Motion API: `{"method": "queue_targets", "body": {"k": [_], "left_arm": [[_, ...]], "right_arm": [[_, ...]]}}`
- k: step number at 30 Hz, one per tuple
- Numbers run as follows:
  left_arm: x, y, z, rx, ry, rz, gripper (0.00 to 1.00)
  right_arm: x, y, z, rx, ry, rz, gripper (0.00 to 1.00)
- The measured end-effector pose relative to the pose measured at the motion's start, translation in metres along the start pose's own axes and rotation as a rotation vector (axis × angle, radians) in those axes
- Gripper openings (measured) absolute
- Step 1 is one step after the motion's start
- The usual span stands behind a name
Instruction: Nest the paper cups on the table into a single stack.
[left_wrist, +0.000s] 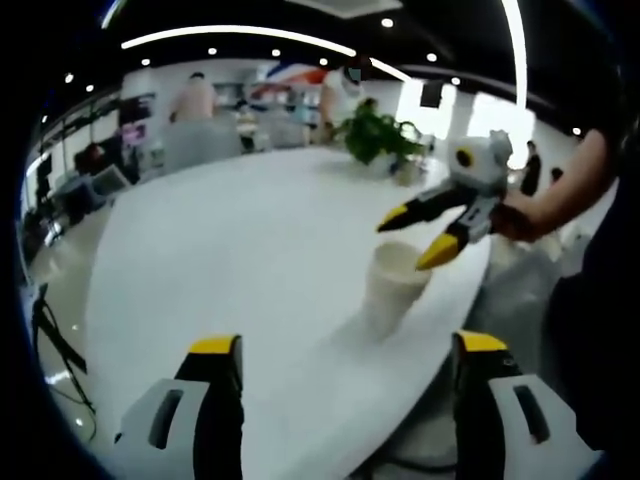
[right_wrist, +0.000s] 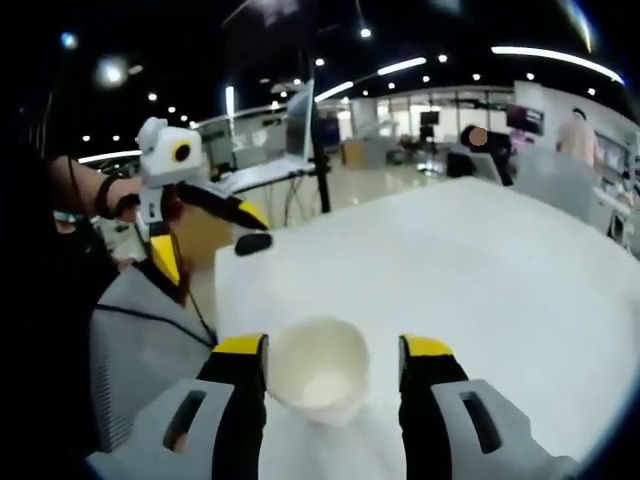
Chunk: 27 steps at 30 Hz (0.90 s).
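A white paper cup (left_wrist: 393, 288) stands upright on the white table (left_wrist: 240, 250), near its right edge in the left gripper view. The right gripper (left_wrist: 412, 238) reaches in from the right with its yellow-tipped jaws spread over the cup's rim. In the right gripper view the cup (right_wrist: 318, 372) sits between the open jaws of the right gripper (right_wrist: 332, 346), close to the left jaw and apart from the right one. My left gripper (left_wrist: 347, 344) is open with nothing in it, short of the cup. It hangs off the table's corner in the right gripper view (right_wrist: 208, 237).
A potted plant (left_wrist: 375, 135) stands at the table's far end, with people beyond it. A small black object (right_wrist: 253, 243) lies at the table's corner. A stand with a screen (right_wrist: 305, 120) rises behind that corner. The person's arm (left_wrist: 560, 195) holds the right gripper.
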<state>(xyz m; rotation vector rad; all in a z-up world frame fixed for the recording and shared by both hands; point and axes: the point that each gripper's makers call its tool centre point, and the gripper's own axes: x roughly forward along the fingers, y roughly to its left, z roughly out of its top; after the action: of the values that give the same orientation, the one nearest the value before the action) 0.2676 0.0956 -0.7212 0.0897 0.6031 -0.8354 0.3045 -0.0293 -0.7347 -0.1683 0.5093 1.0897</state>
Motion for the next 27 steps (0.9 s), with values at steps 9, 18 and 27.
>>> {"method": "queue_targets", "body": {"k": [9, 18, 27], "left_arm": [[0.016, -0.011, -0.003, 0.048, 0.014, -0.058, 0.87], [0.028, -0.015, 0.000, 0.089, -0.026, -0.109, 0.84], [0.047, -0.021, -0.007, 0.105, 0.009, -0.160, 0.84]], "right_arm": [[-0.014, 0.004, -0.003, -0.010, -0.023, 0.001, 0.53], [-0.021, 0.006, -0.017, -0.047, 0.020, 0.003, 0.54], [-0.015, 0.007, -0.040, -0.110, 0.093, 0.032, 0.53]]}}
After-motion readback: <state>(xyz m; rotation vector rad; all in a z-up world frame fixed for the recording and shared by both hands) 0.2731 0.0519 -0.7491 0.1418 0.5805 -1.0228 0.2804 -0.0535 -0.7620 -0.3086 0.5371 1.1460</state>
